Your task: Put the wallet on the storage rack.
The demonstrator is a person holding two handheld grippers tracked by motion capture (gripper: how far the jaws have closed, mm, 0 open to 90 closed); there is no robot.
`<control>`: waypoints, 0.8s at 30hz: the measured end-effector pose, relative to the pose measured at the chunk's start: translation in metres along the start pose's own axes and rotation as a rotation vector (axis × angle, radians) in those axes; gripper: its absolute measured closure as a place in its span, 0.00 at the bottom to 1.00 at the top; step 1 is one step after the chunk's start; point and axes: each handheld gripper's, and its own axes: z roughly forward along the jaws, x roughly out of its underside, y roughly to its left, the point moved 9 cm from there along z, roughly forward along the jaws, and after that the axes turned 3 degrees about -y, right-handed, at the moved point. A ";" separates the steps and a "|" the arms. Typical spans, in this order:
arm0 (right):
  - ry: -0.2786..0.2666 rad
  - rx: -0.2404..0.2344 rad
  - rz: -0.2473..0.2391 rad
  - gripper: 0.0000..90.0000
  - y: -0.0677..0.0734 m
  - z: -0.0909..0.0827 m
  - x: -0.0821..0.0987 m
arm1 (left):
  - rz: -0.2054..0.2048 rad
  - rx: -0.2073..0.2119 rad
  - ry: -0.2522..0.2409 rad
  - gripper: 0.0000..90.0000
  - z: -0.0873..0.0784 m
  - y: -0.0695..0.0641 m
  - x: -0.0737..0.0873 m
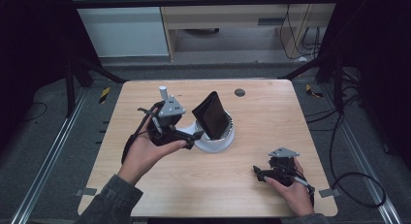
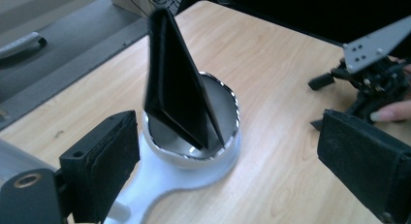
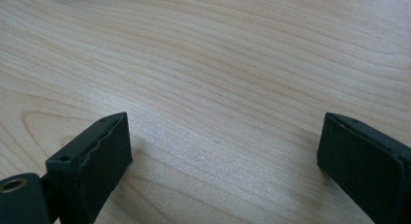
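Observation:
A black folded wallet [image 1: 212, 115] stands tilted in a shiny metal bowl [image 1: 229, 127] on a white base [image 1: 213, 145] at the table's middle. In the left gripper view the wallet [image 2: 177, 98] leans to the left inside the bowl [image 2: 236, 132], apart from both jaws. My left gripper [image 1: 191, 139] is open just left of the base, its jaws [image 2: 228, 156] wide with nothing pressed between them. My right gripper [image 1: 257, 173] lies low near the table's front right, open over bare wood [image 3: 223, 151]. It also shows far off in the left gripper view [image 2: 373, 73].
A small dark round disc [image 1: 239, 92] sits in the wooden table [image 1: 271, 117] near its far edge. Cables [image 1: 349, 180] trail over the floor to the right of the table. Metal rails run along both sides.

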 end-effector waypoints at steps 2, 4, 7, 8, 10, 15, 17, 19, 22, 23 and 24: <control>-0.005 -0.002 0.003 0.05 0.001 0.000 0.000 | 0.001 0.013 -0.002 0.08 0.000 -0.006 0.007; -0.005 -0.002 0.006 0.04 0.001 0.000 0.001 | 0.015 0.014 0.006 0.08 0.001 -0.012 0.017; -0.006 -0.001 -0.001 0.04 0.001 0.000 0.001 | 0.025 0.023 0.028 0.08 0.004 -0.017 0.031; -0.006 0.000 -0.001 0.04 0.001 0.001 0.001 | 0.017 0.026 0.035 0.08 0.006 -0.019 0.038; -0.005 -0.001 -0.004 0.04 0.001 0.001 0.001 | 0.011 0.029 0.051 0.08 0.008 -0.020 0.047; -0.005 0.001 -0.002 0.04 0.001 0.000 0.001 | -0.037 0.041 0.083 0.08 0.017 -0.017 0.074; -0.005 0.001 -0.001 0.03 0.001 0.000 0.001 | -0.067 0.045 0.102 0.08 0.020 -0.014 0.089; -0.005 0.001 -0.001 0.03 0.001 0.000 0.001 | -0.078 0.046 0.110 0.08 0.022 -0.014 0.095; -0.004 0.001 -0.001 0.03 0.001 0.000 0.001 | -0.090 0.050 0.123 0.08 0.025 -0.014 0.106; -0.004 0.001 -0.002 0.03 0.001 0.000 0.001 | -0.093 0.049 0.127 0.08 0.025 -0.014 0.109; -0.002 0.002 -0.002 0.03 0.001 0.000 0.001 | -0.094 0.050 0.133 0.08 0.026 -0.014 0.112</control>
